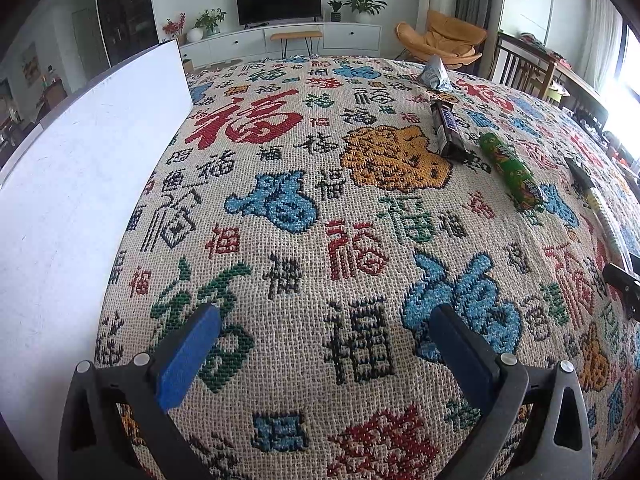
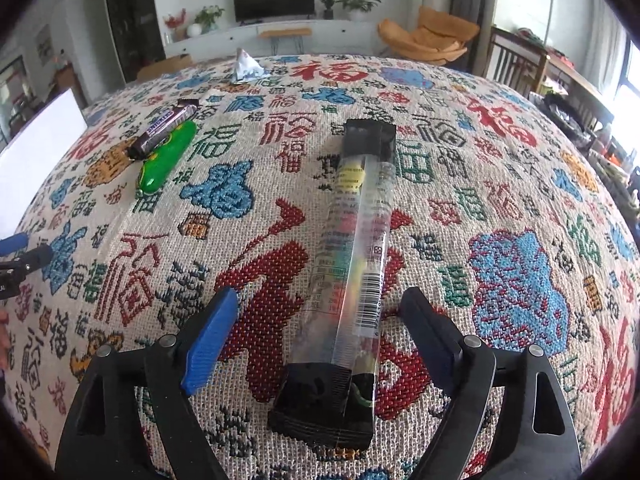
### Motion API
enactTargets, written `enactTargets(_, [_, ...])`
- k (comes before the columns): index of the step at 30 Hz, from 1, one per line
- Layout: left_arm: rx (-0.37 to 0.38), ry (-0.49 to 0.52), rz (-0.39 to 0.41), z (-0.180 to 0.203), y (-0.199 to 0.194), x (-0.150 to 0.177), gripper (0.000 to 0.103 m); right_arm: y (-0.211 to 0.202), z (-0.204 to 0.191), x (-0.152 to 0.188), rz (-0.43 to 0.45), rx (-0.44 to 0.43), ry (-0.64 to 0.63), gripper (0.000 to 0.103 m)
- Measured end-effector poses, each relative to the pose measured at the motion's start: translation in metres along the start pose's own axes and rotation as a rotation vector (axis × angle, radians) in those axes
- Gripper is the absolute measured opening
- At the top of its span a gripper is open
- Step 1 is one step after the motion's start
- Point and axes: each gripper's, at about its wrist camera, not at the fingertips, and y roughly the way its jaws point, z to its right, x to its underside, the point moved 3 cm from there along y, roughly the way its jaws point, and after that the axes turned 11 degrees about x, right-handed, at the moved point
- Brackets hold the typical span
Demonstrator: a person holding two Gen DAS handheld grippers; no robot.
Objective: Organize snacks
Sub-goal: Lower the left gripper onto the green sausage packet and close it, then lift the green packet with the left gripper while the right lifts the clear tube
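Showing left wrist: left gripper (image 1: 324,344) hovers over the cloth (image 1: 304,240), jaws spread and empty; white box (image 1: 80,184) alongside, likely the snacks' destination.
Far snacks: chocolate bar (image 1: 448,128) and green tube (image 1: 510,170) lie untouched.
Right wrist: right gripper (image 2: 318,320), jaws spread, straddles the clear tube (image 2: 352,256) lengthwise, apparently lined up to grasp it.
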Motion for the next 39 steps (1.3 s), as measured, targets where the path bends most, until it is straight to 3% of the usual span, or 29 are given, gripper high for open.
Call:
enactTargets(7, [-0.003, -0.004, -0.005, 0.000, -0.001, 0.000, 0.103, 0.000, 0.000, 0.000, 0.000, 0.000, 0.000, 0.086])
enactTargets(9, [-0.003, -0.037, -0.057, 0.004, 0.000, -0.005, 0.103, 0.000, 0.000, 0.000, 0.000, 0.000, 0.000, 0.086])
enactTargets(11, [0.089, -0.079, -0.061, 0.015, -0.002, -0.015, 0.103, 0.000, 0.000, 0.000, 0.000, 0.000, 0.000, 0.086])
enactTargets(13, [0.210, -0.104, -0.008, 0.036, -0.010, -0.031, 0.103, 0.000, 0.000, 0.000, 0.000, 0.000, 0.000, 0.086])
enactTargets(15, [0.263, -0.088, 0.025, 0.063, -0.013, -0.053, 0.103, 0.000, 0.000, 0.000, 0.000, 0.000, 0.000, 0.086])
enactTargets(17, [0.252, -0.036, 0.021, 0.090, -0.005, -0.074, 0.103, 0.000, 0.000, 0.000, 0.000, 0.001, 0.000, 0.086])
enactTargets(20, [0.164, 0.074, -0.026, 0.129, 0.024, -0.096, 0.100, 0.000, 0.000, 0.000, 0.000, -0.001, 0.001, 0.086])
enactTargets(23, [0.046, 0.142, -0.075, 0.148, 0.061, -0.105, 0.076, 0.001, -0.001, 0.000, 0.000, -0.001, 0.001, 0.087])
enactTargets(27, [0.013, 0.137, -0.121, 0.148, 0.090, -0.105, 0.024, 0.000, 0.000, 0.000, 0.000, -0.001, 0.001, 0.087])
enactTargets(32, [0.082, 0.090, -0.086, 0.138, 0.067, -0.082, 0.023, 0.000, 0.000, 0.000, 0.000, 0.000, 0.001, 0.087])
enactTargets(39, [0.157, 0.091, -0.119, 0.098, 0.001, -0.007, 0.023, 0.001, 0.000, 0.000, 0.000, 0.000, 0.001, 0.087])
